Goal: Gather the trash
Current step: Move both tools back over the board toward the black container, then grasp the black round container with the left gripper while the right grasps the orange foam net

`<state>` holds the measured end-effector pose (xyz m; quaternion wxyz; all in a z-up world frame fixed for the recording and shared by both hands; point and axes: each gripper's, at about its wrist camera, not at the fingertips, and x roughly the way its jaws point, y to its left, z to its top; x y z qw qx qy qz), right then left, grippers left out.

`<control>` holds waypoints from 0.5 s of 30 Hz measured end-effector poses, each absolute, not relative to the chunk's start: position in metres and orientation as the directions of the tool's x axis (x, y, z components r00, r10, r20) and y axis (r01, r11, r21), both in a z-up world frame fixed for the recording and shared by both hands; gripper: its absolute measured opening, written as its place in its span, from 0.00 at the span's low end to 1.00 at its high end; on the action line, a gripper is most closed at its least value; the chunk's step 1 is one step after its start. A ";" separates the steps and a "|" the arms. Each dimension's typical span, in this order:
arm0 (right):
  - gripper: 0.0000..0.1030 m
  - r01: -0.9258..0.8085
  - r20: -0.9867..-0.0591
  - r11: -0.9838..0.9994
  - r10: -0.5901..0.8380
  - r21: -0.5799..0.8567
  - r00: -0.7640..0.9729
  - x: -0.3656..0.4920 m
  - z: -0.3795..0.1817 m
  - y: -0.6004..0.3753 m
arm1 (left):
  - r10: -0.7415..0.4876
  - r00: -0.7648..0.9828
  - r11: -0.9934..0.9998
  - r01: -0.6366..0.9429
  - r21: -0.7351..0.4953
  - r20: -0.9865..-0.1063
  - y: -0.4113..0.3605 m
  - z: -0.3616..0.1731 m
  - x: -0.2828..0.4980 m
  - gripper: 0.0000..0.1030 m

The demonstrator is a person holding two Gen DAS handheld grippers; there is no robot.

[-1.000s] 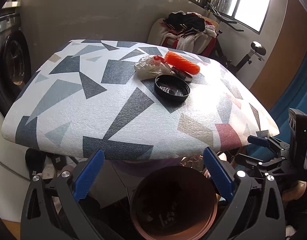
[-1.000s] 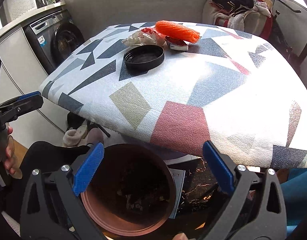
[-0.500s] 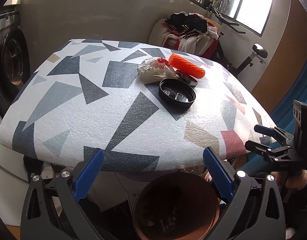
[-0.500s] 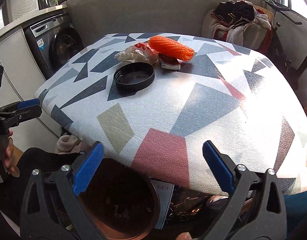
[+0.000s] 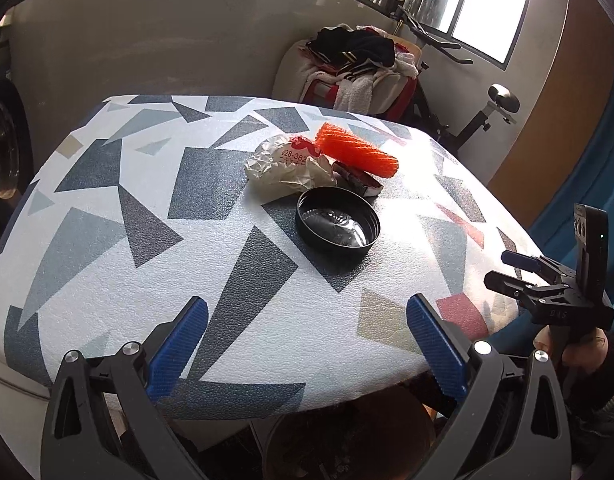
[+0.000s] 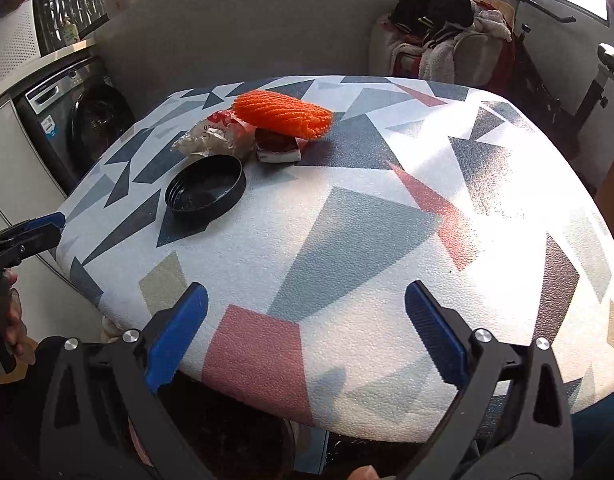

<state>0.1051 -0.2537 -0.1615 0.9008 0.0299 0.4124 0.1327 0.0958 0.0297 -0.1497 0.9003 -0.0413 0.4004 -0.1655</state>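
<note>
Where the patterned tabletop (image 5: 107,280) curves toward its far side, four pieces of trash sit bunched together. One is an orange foam net sleeve (image 5: 357,151), a ribbed tube lying on its side at the back of the group. One is a crumpled white paper wrapper (image 5: 285,168) with red print and digits on it, touching the sleeve on the side toward the washing machine (image 6: 87,120). One is a small flattened packet (image 6: 277,147), dark red with a white edge, tucked under the sleeve's near side. One is a round black lid (image 5: 337,227), lying upside down with its shiny inside and threaded rim showing, just in front of the wrapper and packet.

Both tools hang over the near edge of the table, well apart from the pile. The left gripper (image 5: 307,350) has its two blue-padded fingers spread wide with nothing between them, and the right gripper (image 6: 307,334) is spread the same way, also empty. Each appears at the edge of the other's view, gripped by a hand (image 5: 575,350).

Below the table edge, between the fingers, the rim of one brown round bin (image 5: 347,440) shows, dark inside. One heap of clothes (image 6: 447,32) lies on a chair beyond the table.
</note>
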 end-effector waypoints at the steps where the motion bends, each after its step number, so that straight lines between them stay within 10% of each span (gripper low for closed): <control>1: 0.94 -0.204 -0.733 0.964 0.263 0.172 0.628 0.108 -0.162 -0.257 | -0.334 0.615 0.938 0.287 -0.192 -0.714 0.023 -0.150 0.102 0.94; 15: 0.94 -0.178 -0.737 0.966 0.257 0.186 0.626 0.121 -0.173 -0.274 | -0.219 0.532 0.914 0.405 0.019 -0.818 -0.070 -0.203 0.201 0.94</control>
